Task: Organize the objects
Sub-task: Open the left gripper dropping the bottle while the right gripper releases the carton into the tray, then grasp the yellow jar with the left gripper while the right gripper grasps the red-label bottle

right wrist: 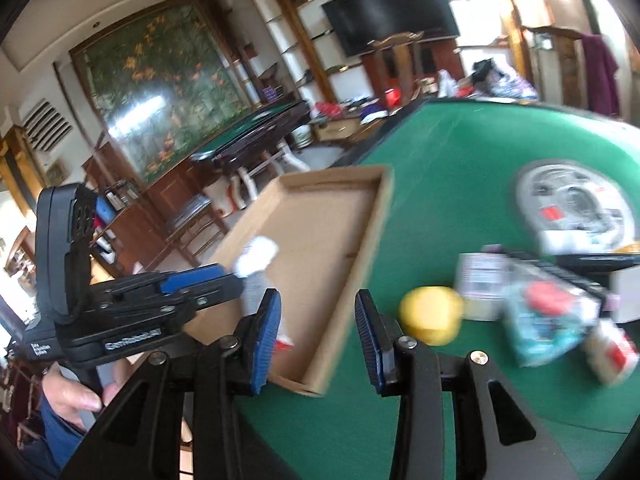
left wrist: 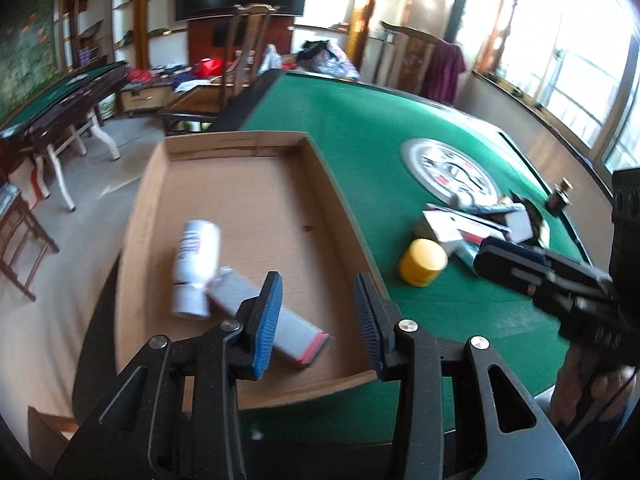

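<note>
A shallow cardboard tray [left wrist: 344,216] lies on the green table [left wrist: 360,120]. In it lie a white bottle [left wrist: 196,268] and a grey box with a red end [left wrist: 288,332]. My left gripper [left wrist: 316,320] is open and empty above the tray's near end. A yellow round jar [left wrist: 422,262] stands on the felt right of the tray, next to a pile of small boxes and packets [left wrist: 476,224]. My right gripper [right wrist: 316,336] is open and empty over the tray's near right wall [right wrist: 352,300]; the yellow jar [right wrist: 432,314] is just to its right.
A round dial panel [left wrist: 450,170] sits in the table's middle, with a small dark bottle [left wrist: 560,196] beyond the pile. A second green table [left wrist: 60,100], wooden chairs [left wrist: 224,80] and cluttered furniture stand past the table's far edge.
</note>
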The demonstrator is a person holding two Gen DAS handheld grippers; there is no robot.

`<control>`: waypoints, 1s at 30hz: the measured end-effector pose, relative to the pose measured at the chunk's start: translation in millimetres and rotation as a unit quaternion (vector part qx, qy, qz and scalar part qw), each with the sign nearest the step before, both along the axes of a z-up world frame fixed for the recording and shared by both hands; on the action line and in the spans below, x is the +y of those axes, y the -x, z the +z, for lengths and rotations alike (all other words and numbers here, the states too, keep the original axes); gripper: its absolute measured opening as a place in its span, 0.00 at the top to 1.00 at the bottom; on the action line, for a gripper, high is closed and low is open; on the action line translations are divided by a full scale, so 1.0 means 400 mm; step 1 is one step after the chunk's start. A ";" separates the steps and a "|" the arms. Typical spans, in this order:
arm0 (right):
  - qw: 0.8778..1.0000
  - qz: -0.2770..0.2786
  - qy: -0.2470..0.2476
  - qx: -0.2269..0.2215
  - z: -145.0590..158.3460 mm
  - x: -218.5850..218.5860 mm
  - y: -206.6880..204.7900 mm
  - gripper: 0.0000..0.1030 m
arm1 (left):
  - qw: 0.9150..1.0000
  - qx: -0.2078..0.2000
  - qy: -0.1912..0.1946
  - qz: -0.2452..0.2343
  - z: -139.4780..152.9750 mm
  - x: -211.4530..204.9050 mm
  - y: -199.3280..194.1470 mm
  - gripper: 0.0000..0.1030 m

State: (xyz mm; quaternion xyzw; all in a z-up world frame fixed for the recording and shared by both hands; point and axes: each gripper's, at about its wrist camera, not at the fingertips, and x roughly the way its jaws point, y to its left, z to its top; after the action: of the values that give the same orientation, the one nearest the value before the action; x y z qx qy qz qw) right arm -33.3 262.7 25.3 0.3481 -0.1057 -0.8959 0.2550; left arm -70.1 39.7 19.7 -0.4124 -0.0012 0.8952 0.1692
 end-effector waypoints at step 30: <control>0.985 0.023 -0.168 -0.024 -0.168 0.361 0.069 0.63 | 0.994 -0.051 0.072 -0.068 -0.136 0.312 0.084 0.60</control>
State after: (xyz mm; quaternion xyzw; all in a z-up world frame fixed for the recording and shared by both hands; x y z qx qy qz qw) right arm -61.0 407.2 -41.9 0.4099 0.0483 -0.8861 0.2110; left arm -103.8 164.5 -34.9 -0.4680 0.0831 0.8570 0.1991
